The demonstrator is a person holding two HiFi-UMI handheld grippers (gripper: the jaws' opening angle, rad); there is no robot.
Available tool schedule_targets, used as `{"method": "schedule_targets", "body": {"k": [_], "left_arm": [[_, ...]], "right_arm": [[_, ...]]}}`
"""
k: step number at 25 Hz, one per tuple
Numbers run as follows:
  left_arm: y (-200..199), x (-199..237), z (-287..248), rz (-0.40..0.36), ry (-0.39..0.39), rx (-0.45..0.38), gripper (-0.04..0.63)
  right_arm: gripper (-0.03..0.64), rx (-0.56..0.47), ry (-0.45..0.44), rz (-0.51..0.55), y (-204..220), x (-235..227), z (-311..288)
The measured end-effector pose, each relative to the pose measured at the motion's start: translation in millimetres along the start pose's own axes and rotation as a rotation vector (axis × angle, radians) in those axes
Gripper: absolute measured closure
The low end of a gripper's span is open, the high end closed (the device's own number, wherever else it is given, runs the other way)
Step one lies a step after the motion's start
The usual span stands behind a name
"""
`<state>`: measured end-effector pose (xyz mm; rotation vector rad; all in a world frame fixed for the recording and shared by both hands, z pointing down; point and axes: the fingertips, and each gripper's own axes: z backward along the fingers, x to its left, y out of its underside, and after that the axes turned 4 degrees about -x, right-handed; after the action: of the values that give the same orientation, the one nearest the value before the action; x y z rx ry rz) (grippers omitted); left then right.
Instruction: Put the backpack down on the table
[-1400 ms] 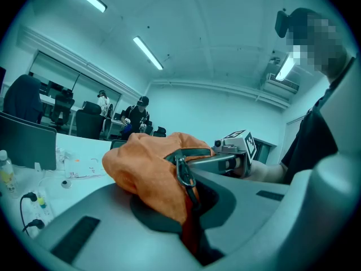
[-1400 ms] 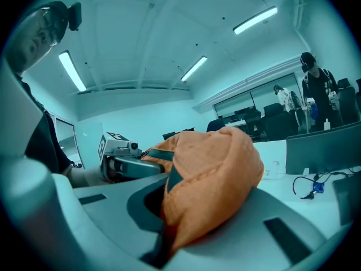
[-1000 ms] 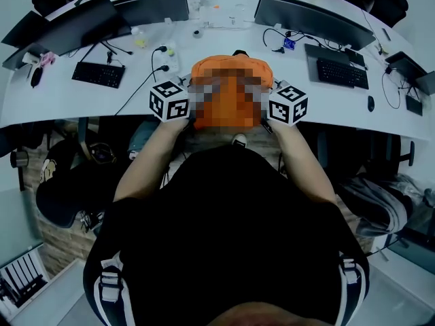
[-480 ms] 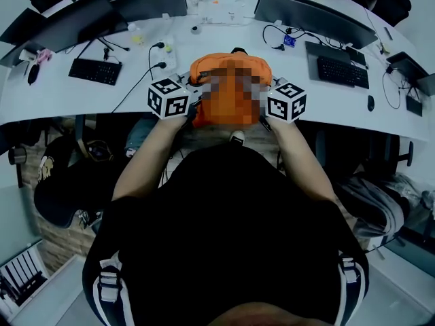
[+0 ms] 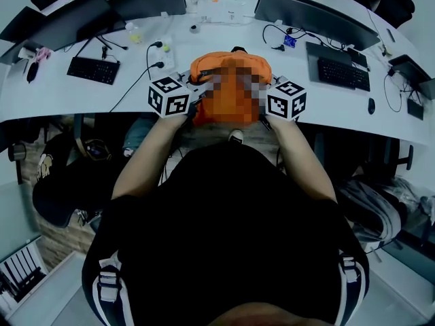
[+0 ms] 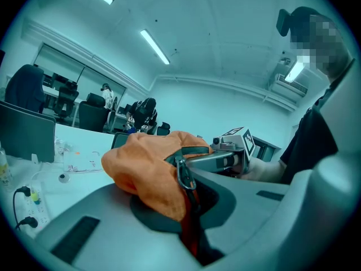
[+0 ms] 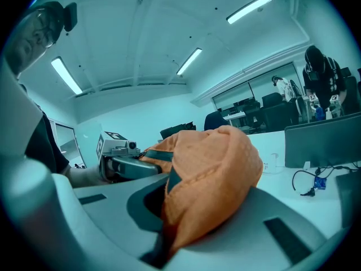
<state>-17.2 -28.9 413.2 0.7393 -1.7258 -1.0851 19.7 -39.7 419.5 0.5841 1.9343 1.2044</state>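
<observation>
An orange backpack [image 5: 228, 66] hangs between my two grippers over the near edge of the white curved desk [image 5: 75, 97]; a mosaic patch covers its middle in the head view. My left gripper [image 5: 197, 95] is shut on a fold of orange fabric and strap with a metal ring [image 6: 185, 176]. My right gripper [image 5: 261, 99] is shut on the bag's other side [image 7: 217, 171]. In the left gripper view the backpack [image 6: 146, 165] bulges above my left gripper [image 6: 189, 213], with the right gripper beyond it. In the right gripper view my right gripper [image 7: 166, 224] pinches orange cloth. Whether the bag touches the desk I cannot tell.
Monitors [image 5: 146, 2] [image 5: 316, 19] stand at the desk's far side. Keyboards [image 5: 95, 70] [image 5: 343, 73] lie to the left and right. A power strip [image 5: 168, 53] with black cables sits just left of the backpack, and small items lie behind it. Chairs and bags sit under the desk.
Both grippers and the backpack have shifted a little farther over the desk and slightly lower. Both grips are unchanged.
</observation>
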Motion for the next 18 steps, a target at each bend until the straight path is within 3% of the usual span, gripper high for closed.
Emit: {"method": "schedule_targets", "body": {"k": [18], "left_arm": [[-15, 46, -60, 0.032, -0.061, -0.015, 0.565]], "right_arm": [[0.591, 0.035, -0.058, -0.002, -18, -76, -11]]}}
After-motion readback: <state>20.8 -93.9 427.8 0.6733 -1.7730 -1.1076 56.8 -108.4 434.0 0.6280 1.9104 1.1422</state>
